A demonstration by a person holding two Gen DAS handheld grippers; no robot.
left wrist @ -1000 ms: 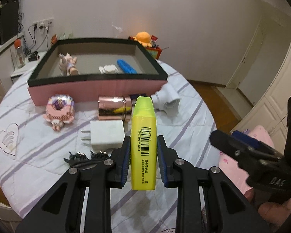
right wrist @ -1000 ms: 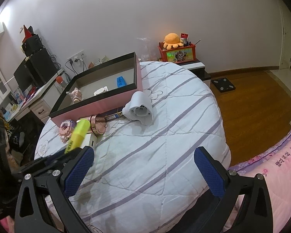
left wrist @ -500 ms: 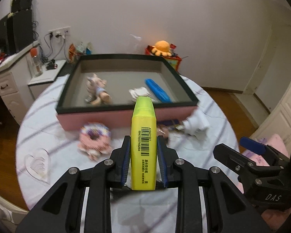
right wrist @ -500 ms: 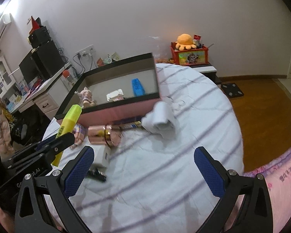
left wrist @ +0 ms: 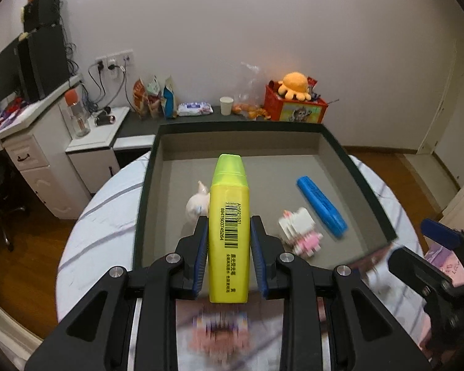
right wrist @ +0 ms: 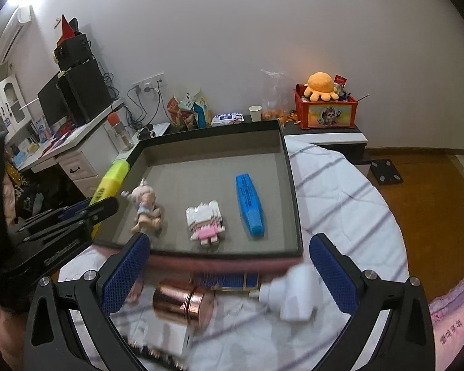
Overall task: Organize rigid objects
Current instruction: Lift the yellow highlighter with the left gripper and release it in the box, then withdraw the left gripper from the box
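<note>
Yellow highlighter point(left wrist: 229, 235) is pinched in the left tool point(left wrist: 229, 247), its long axis pointing far, over the near edge of the tray point(left wrist: 368, 182). The tray floor lies just ahead and below. The right tool point(right wrist: 229, 275) hangs spread and empty, near the copper tin point(right wrist: 182, 300).

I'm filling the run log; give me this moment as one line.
left gripper: shut on yellow highlighter, over tray | right gripper: open, holding nothing | in tray: blue highlighter, two figurines
</note>
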